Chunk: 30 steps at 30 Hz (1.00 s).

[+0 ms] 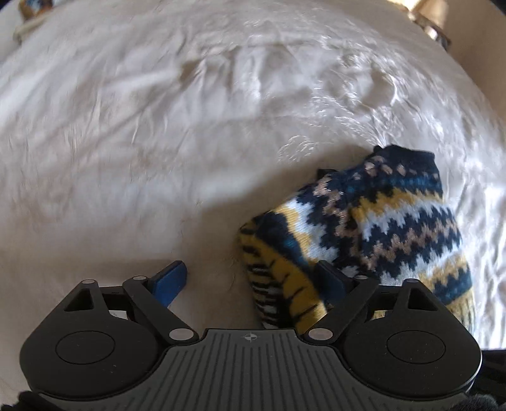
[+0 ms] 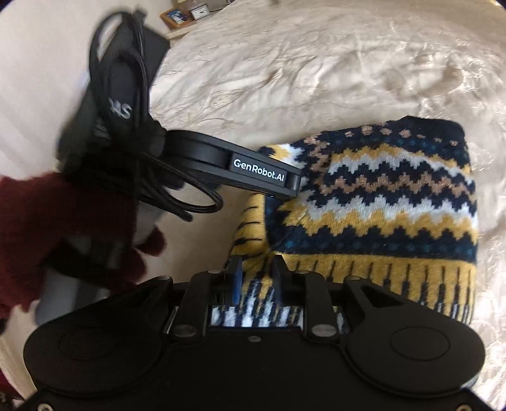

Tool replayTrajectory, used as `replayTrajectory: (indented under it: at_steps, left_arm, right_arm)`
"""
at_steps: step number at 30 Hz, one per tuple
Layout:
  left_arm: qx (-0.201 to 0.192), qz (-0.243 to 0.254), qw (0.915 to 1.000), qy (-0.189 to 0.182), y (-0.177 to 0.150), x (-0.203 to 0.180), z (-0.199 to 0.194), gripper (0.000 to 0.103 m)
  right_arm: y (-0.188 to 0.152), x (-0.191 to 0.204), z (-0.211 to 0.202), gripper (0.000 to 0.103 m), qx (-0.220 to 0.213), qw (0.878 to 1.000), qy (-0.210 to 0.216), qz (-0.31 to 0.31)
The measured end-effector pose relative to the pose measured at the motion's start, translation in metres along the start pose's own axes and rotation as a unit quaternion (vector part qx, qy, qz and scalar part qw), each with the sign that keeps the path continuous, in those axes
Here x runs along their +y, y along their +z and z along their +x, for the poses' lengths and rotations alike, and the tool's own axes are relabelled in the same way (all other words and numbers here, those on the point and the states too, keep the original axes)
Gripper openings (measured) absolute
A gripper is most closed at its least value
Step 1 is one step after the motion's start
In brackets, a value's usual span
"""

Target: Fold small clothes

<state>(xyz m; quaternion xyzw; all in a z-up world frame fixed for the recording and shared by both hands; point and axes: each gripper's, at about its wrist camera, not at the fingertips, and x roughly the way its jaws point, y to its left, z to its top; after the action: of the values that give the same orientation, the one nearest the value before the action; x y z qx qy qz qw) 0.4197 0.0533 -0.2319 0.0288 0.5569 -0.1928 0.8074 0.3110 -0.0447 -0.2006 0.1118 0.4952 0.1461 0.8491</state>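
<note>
A small knitted sweater (image 1: 379, 221) in navy, yellow, white and tan zigzags lies folded on a cream bedsheet (image 1: 158, 142). My left gripper (image 1: 249, 278) is open, its left blue finger (image 1: 169, 279) on bare sheet and its right finger at the sweater's yellow hem. In the right wrist view the sweater (image 2: 379, 196) fills the right half. My right gripper (image 2: 256, 278) has its jaws close together on the sweater's near hem fold. The left gripper's black body (image 2: 253, 170) rests against the sweater's left edge.
The wrinkled cream sheet (image 2: 284, 63) covers the bed all around. A hand in a dark red glove (image 2: 47, 221) holds the left gripper, with black cables (image 2: 132, 95) trailing. Framed items (image 2: 180, 15) sit on a shelf beyond the bed's far edge.
</note>
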Motion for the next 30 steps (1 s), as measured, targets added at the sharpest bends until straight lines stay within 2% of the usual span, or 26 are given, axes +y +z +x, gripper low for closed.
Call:
replayTrajectory:
  at_steps: [6, 7, 8, 9, 10, 15, 18, 21, 26, 30]
  left_arm:
    - [-0.009, -0.003, 0.9997, -0.024, -0.004, 0.002, -0.002, 0.091]
    - [-0.007, -0.014, 0.9992, -0.036, -0.001, 0.005, -0.002, 0.091]
    - [-0.005, -0.026, 0.9985, -0.047, 0.001, 0.007, -0.001, 0.091]
    - [-0.002, -0.038, 0.9974, -0.061, 0.000, 0.009, 0.000, 0.092]
    - [0.000, -0.047, 0.9962, -0.074, -0.001, 0.011, 0.002, 0.092]
    - [0.000, -0.047, 0.9957, -0.080, 0.002, 0.006, 0.007, 0.094]
    - [0.001, -0.059, 0.9942, -0.090, 0.005, 0.008, 0.011, 0.095]
    - [0.004, -0.059, 0.9936, -0.096, 0.008, 0.009, 0.014, 0.096]
    - [0.012, -0.055, 0.9926, -0.108, 0.010, 0.010, 0.021, 0.102]
    - [0.018, -0.051, 0.9919, -0.115, 0.011, 0.010, 0.028, 0.102]
  right_arm:
    - [-0.012, -0.019, -0.032, 0.035, -0.017, 1.000, 0.015, 0.019]
    - [-0.015, -0.024, -0.041, 0.039, -0.024, 0.999, 0.012, 0.024]
    - [-0.018, -0.028, -0.050, 0.051, -0.031, 0.999, 0.010, 0.027]
    - [-0.022, -0.034, -0.060, 0.057, -0.039, 0.999, 0.007, 0.032]
    - [-0.026, -0.040, -0.068, 0.068, -0.045, 0.998, 0.005, 0.036]
    - [-0.052, -0.071, -0.097, 0.072, -0.053, 0.996, -0.024, 0.069]
    - [-0.065, -0.089, -0.101, 0.074, -0.043, 0.992, -0.038, 0.110]
    - [-0.074, -0.107, -0.095, 0.077, -0.034, 0.988, -0.034, 0.148]
    - [-0.081, -0.126, -0.072, 0.086, -0.008, 0.981, 0.011, 0.194]
    - [-0.085, -0.132, -0.051, 0.091, 0.006, 0.978, 0.043, 0.206]
